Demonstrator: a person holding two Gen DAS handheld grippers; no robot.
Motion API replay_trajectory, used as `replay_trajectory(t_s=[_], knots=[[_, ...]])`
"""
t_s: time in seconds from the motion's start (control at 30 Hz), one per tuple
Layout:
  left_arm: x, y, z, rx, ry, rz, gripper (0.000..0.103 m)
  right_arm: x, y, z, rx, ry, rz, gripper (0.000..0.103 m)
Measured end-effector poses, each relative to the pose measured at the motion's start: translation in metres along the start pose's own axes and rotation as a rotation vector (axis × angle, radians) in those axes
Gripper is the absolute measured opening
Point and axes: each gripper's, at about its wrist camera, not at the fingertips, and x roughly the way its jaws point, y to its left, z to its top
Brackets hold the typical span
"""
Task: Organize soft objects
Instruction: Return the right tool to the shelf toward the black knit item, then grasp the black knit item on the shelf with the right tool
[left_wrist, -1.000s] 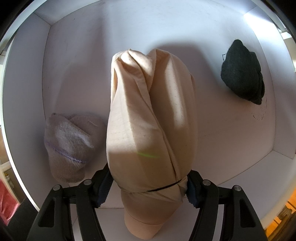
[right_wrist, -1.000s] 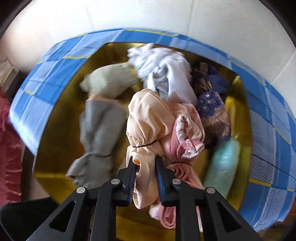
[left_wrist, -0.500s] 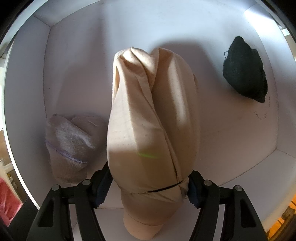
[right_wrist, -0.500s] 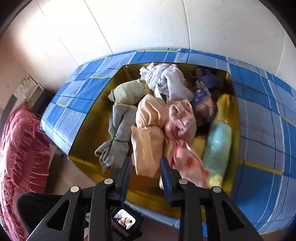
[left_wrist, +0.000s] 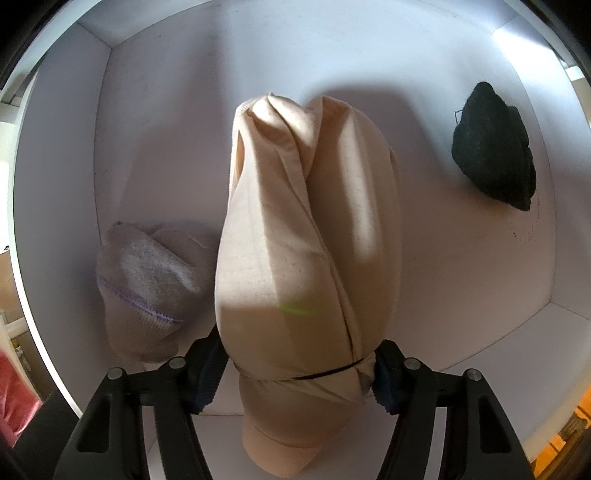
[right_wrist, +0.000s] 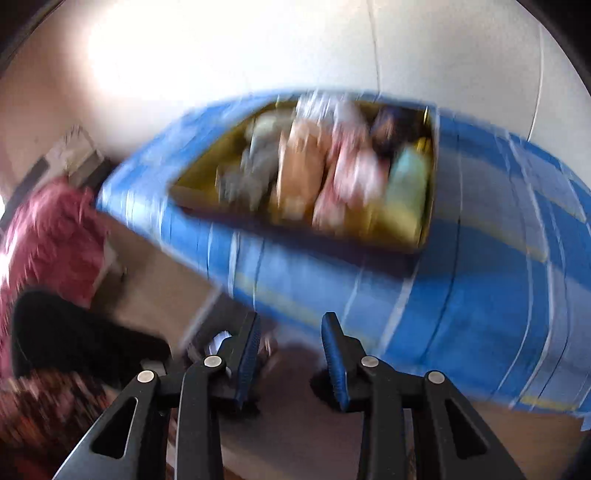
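Blur smears the right wrist view, where rolled clothes fill a yellow-lined bin (right_wrist: 424, 236) on a blue checked cover (right_wrist: 461, 302), and the right claw (right_wrist: 290, 363), its jaws lately parting, stands spread and empty. Only the left view shows the white box (left_wrist: 461, 295): there the left claw (left_wrist: 295, 373) pinches a banded beige cloth bundle (left_wrist: 306, 251), its lower end cut off, between a grey sock roll (left_wrist: 147, 291) near the left wall and a black roll (left_wrist: 493, 160) toward the far right corner.

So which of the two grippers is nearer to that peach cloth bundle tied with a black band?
Left. The left gripper clamps the peach cloth bundle at its band; the right gripper is open, empty and elsewhere.
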Motion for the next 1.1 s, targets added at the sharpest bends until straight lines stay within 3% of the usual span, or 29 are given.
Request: replay_trajectory(t_s=[0.17,0.37,0.67,1.1], knots=[[-0.003,-0.001,-0.002,-0.013,0.002,-0.007,0.065,0.067,-0.005,-0.054,0.027,0.188,-0.033,0.034],[-0.006,0.001,-0.005,-0.028,0.01,-0.006,0.065,0.144,-0.019,-0.076,0.047,0.363,-0.104,0.039],[-0.007,0.0,-0.007,-0.025,0.009,-0.006,0.065,0.2,-0.014,-0.075,-0.127,0.385,-0.189,0.041],[-0.004,0.0,-0.013,-0.02,0.003,-0.006,0.066,0.235,-0.025,-0.084,-0.191,0.424,-0.248,0.043]])
